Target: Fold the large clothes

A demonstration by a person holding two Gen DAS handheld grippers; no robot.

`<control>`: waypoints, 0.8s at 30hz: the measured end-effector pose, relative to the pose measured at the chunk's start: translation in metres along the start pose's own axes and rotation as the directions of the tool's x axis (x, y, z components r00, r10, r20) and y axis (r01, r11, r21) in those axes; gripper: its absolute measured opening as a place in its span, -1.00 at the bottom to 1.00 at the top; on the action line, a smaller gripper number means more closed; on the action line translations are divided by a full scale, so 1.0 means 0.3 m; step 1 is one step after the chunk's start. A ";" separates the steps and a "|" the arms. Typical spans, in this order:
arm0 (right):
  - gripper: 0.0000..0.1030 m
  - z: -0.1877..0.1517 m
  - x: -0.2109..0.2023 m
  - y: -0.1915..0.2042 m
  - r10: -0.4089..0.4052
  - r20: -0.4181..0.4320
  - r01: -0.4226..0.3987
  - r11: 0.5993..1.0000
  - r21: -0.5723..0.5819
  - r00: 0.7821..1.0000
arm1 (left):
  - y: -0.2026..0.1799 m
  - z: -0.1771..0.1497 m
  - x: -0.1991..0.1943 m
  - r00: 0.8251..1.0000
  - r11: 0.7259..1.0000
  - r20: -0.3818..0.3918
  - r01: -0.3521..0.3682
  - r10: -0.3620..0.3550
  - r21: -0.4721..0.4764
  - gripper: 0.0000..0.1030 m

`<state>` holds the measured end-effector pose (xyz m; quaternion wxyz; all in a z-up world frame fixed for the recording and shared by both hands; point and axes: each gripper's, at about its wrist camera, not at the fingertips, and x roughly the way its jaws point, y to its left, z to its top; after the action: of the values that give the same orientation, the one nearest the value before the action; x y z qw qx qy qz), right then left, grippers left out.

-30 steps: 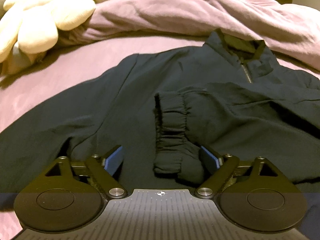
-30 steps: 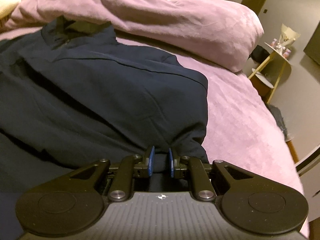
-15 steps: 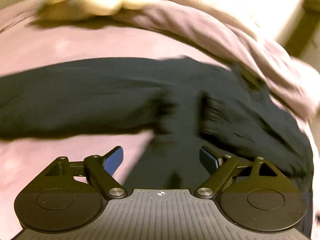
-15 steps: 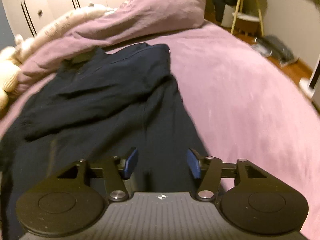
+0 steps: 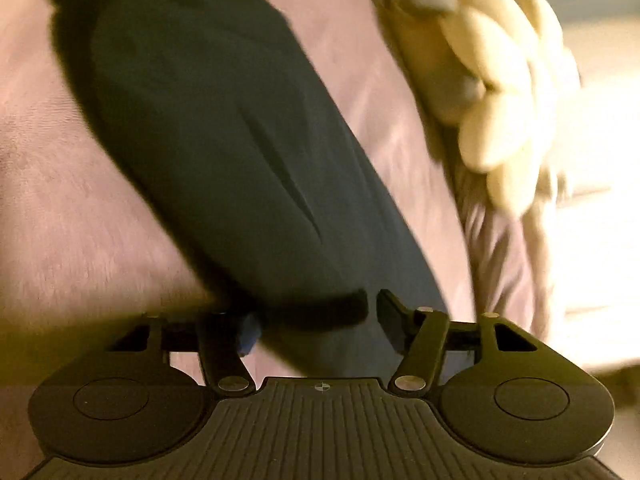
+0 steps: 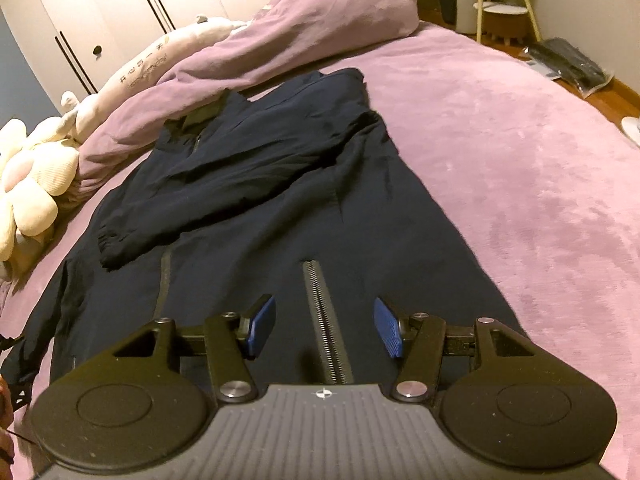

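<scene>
Left tool closing around sleeve cuff, plush flower nearby

Left gripper, right gripper: matte black linkage arms, silver pivot screws, round side discs, ribbed grey centre plate with small crosshair mark, blue ridged pads on jaws.

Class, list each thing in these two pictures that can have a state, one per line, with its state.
jacket: lies flat on the bed, one sleeve folded across its front.
zip: teeth show at the hem.
left hand-held gripper: just been closing, a sleeve cuff between its jaws.
right hand-held gripper: open, over the zip.
wardrobe doors: shut.
</scene>
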<state>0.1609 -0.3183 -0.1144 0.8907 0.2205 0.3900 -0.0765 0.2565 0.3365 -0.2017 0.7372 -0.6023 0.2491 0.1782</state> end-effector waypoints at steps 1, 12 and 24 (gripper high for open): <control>0.07 -0.005 0.004 0.002 -0.003 -0.001 0.003 1.000 0.002 1.000 | 0.004 0.008 0.007 1.000 1.000 -0.001 -0.003 0.003 -0.021 -0.01; 0.06 -0.013 0.000 -0.027 -0.013 0.015 0.013 1.000 0.015 1.000 | -0.189 -0.018 -0.017 0.997 0.956 0.063 -0.066 0.050 0.287 -0.82; 0.06 -0.029 0.001 -0.007 0.036 0.028 -0.036 0.999 0.012 0.999 | -0.775 -1.053 -0.085 0.985 -0.166 -0.150 0.134 -0.085 0.977 -0.23</control>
<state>0.1548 -0.3163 -0.1205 0.8959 0.2321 0.3729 -0.0661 0.3184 -0.0201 -0.0486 0.9440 0.1468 0.2566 -0.1465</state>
